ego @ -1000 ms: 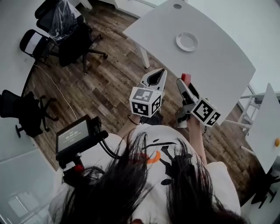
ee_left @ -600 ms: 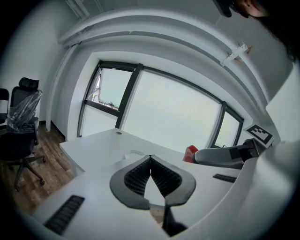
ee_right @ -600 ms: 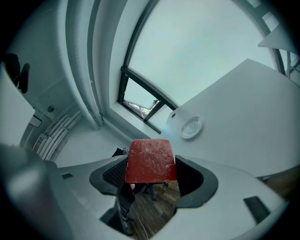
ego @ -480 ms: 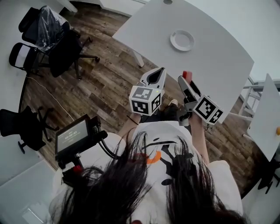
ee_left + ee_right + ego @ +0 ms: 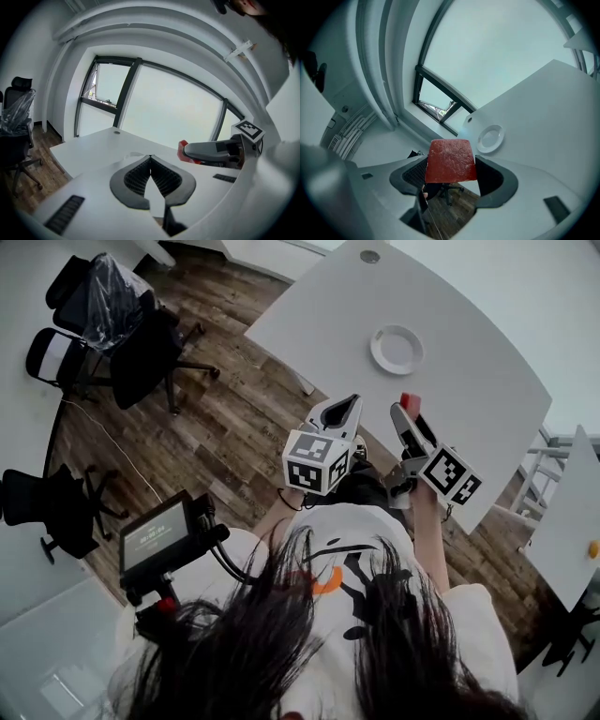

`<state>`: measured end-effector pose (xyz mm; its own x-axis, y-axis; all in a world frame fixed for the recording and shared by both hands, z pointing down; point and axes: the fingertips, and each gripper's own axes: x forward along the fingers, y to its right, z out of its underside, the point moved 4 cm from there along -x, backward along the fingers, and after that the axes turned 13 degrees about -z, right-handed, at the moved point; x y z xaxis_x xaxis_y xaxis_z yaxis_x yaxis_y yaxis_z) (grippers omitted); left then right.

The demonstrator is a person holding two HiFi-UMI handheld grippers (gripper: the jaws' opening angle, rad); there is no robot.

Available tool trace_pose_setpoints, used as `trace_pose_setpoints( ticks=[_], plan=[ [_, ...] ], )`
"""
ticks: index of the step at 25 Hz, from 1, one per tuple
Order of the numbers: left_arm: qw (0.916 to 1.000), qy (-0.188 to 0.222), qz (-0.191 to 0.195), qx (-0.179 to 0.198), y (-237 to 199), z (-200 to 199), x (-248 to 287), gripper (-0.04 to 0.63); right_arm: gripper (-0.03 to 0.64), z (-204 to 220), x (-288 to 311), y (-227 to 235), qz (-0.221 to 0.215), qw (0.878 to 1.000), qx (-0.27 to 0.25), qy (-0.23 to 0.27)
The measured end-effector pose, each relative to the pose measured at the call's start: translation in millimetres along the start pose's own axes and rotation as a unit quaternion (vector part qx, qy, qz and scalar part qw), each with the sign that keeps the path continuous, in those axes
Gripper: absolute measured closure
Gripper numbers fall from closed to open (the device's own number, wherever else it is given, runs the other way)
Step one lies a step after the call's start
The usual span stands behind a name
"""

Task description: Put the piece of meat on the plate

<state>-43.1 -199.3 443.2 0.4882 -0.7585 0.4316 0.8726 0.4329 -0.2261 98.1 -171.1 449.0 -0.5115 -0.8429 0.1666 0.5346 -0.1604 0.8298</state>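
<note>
A flat red piece of meat (image 5: 450, 160) sticks up between the jaws of my right gripper (image 5: 452, 174), which is shut on it. In the head view that meat (image 5: 410, 401) shows as a small red tip over the near edge of the white table (image 5: 487, 362). A small white plate (image 5: 397, 349) lies on the table beyond both grippers, and the plate (image 5: 490, 138) is just right of the meat in the right gripper view. My left gripper (image 5: 343, 410) hangs over the wood floor beside the right one, shut with nothing in it (image 5: 150, 158).
Black office chairs (image 5: 141, 338) stand on the wood floor at the left. A second white table (image 5: 567, 521) at the right carries a small orange thing (image 5: 593, 546). A screen device (image 5: 159, 535) hangs at the person's chest. The table has a round cable hole (image 5: 371, 256).
The head view has shifted a little, so the table and plate sit slightly lower in the frame. Both grippers keep their pose, and the meat stays in the right one.
</note>
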Motion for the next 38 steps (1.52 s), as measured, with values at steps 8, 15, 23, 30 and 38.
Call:
trace_pose_setpoints(
  ticks=[8,15,23,30,38],
  plan=[
    [1.0,0.003,0.003,0.007,5.5,-21.6,34.3,0.589,0.299,-38.5,25.1,28.6,0.015,1.0,-0.016,-0.008],
    [0.9996,-0.019,0.005,0.018,1.9,-24.9,86.2,0.589,0.299,-67.5,68.4,75.9,0.055,0.996,-0.061,-0.037],
    [0.9986,-0.047,0.009,0.022,1.7,-16.6,114.9,0.589,0.299,-67.5,119.8,134.3,0.113,0.973,-0.163,-0.121],
    [0.9981,-0.059,0.0,0.018,-6.1,-16.6,113.0,0.589,0.299,-52.4,146.3,161.2,0.157,0.93,-0.255,-0.212],
    [0.998,-0.061,-0.011,0.014,-14.0,-13.3,110.5,0.589,0.299,-42.4,156.1,169.6,0.168,0.909,-0.292,-0.247]
  ],
)
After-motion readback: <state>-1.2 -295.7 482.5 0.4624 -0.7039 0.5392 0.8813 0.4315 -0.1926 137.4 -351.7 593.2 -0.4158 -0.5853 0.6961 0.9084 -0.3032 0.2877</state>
